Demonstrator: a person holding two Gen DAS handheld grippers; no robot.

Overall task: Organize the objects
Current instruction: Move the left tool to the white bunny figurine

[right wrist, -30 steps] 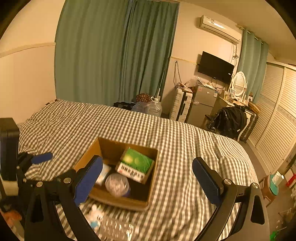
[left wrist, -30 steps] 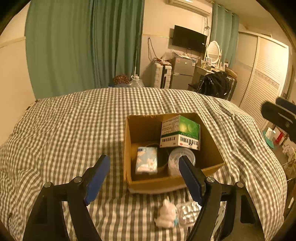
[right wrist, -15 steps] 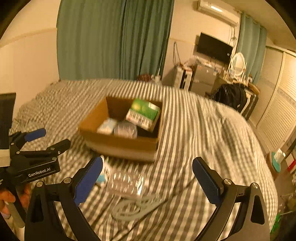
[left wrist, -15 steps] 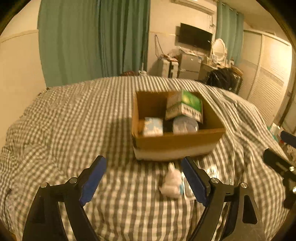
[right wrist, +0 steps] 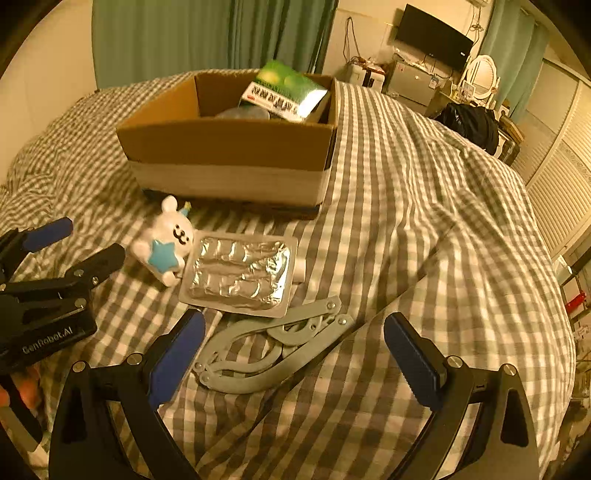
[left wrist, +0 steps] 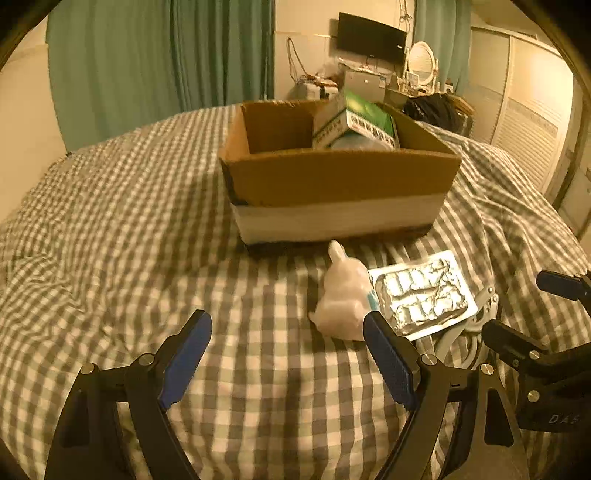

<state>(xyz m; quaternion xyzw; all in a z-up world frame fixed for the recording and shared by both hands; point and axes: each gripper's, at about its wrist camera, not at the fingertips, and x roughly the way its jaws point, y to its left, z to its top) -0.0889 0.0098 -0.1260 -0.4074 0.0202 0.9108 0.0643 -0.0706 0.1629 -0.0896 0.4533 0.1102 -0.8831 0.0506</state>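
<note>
**Grippers drop toward the leftovers by the box**

While the cardboard box [right wrist: 229, 147] already holds a green carton [right wrist: 284, 90], three things wait on the checked bedspread [right wrist: 424, 206] just before it: a bear figurine [right wrist: 166, 245], a foil blister pack [right wrist: 240, 273] touching it, and a grey folding tool [right wrist: 269, 347]. Within a second both views have sunk from above the box to bed level. The right gripper [right wrist: 295, 350], spread wide and empty, brackets the tool; the left gripper [left wrist: 288, 350], equally agape, sits beside the bear. Pickup seems imminent.

- We see a grey-and-white checked bed cover [right wrist: 424, 206] across the foreground.
- Tall green curtains [left wrist: 166, 59] hang behind it.
- We note a black flat television [right wrist: 434, 35] on the far wall, an oval white mirror [right wrist: 480, 75] near it.
</note>
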